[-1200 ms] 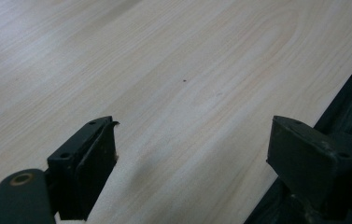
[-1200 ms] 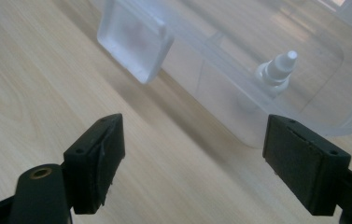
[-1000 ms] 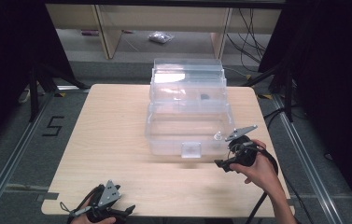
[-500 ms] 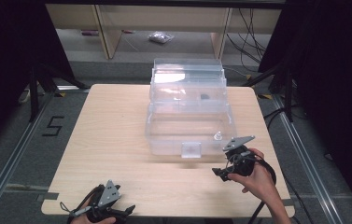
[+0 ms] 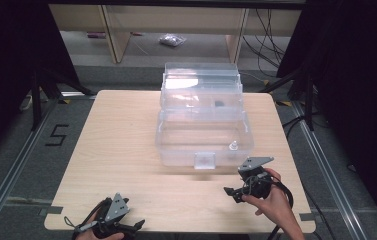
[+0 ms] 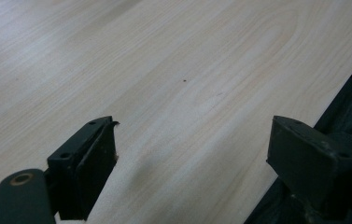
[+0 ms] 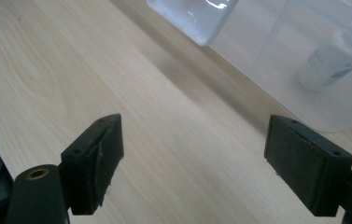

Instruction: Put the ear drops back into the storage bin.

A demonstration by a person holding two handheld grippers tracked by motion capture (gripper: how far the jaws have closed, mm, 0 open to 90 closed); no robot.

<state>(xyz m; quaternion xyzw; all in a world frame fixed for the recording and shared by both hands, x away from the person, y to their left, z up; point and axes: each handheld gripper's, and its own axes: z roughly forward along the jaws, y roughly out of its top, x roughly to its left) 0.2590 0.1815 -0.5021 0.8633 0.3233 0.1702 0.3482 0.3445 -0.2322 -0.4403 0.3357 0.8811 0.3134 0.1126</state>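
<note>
Clear plastic bin sits mid-table, lid open behind it, small white bottle standing inside near front right corner. Your right gripper just beside bin front, jaws wide apart, holding nothing. Your left gripper at near table edge, jaws spread wide, empty.
</note>
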